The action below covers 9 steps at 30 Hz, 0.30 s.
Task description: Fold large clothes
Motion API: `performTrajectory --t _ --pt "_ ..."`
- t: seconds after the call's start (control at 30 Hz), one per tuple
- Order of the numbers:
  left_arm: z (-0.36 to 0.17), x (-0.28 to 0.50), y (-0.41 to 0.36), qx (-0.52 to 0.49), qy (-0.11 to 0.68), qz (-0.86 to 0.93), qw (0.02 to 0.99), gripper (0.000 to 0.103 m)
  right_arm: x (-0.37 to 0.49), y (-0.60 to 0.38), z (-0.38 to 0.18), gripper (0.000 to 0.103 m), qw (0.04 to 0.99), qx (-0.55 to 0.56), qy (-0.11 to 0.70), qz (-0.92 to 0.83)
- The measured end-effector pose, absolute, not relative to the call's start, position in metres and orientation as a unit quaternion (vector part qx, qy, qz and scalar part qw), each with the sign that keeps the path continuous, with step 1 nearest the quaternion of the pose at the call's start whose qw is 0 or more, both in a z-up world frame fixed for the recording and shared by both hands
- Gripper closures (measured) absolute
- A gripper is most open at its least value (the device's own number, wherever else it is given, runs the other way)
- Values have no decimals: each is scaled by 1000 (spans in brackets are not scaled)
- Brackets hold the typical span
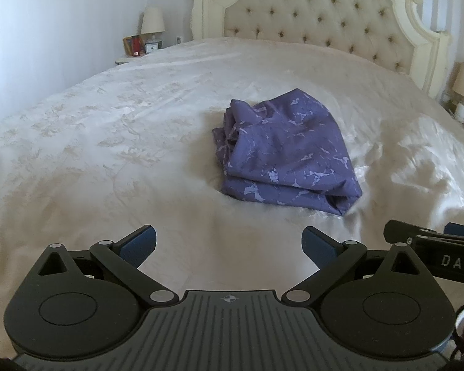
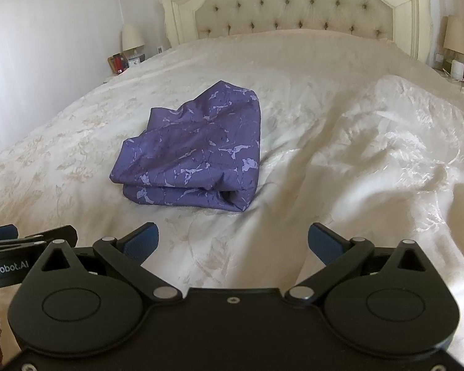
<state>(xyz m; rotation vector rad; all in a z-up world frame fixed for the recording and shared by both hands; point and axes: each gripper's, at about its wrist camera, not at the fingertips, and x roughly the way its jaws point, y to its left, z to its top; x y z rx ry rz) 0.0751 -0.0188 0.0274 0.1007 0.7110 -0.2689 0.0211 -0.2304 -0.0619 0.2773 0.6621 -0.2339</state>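
- Mid-bed, well off every edge: purple patterned garment [image 1: 286,154] folded in a loose stack on the cream bedspread [image 1: 108,142].
- Left gripper [image 1: 229,241] jaws spread, holding nothing.
- Right gripper [image 2: 232,241] jaws spread, holding nothing, near the bed's foot edge.

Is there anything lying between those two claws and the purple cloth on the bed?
Nothing visible. Only bare cream bedspread lies between the open left gripper, the open right gripper and the purple cloth. A raised ridge of rumpled bedspread sits off to the right, out of the path.

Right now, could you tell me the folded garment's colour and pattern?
Purple garment with pale lilac marbled streaks; right wrist view.
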Motion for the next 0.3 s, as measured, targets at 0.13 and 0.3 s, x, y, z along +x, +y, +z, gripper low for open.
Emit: performTrajectory --t 0.13,0.3 --pt "27 75 -20 50 347 -131 927 1 22 -231 -63 1 928 138 326 -114" --pt "25 77 -20 51 350 -132 926 1 23 -231 -65 1 927 142 329 -115"
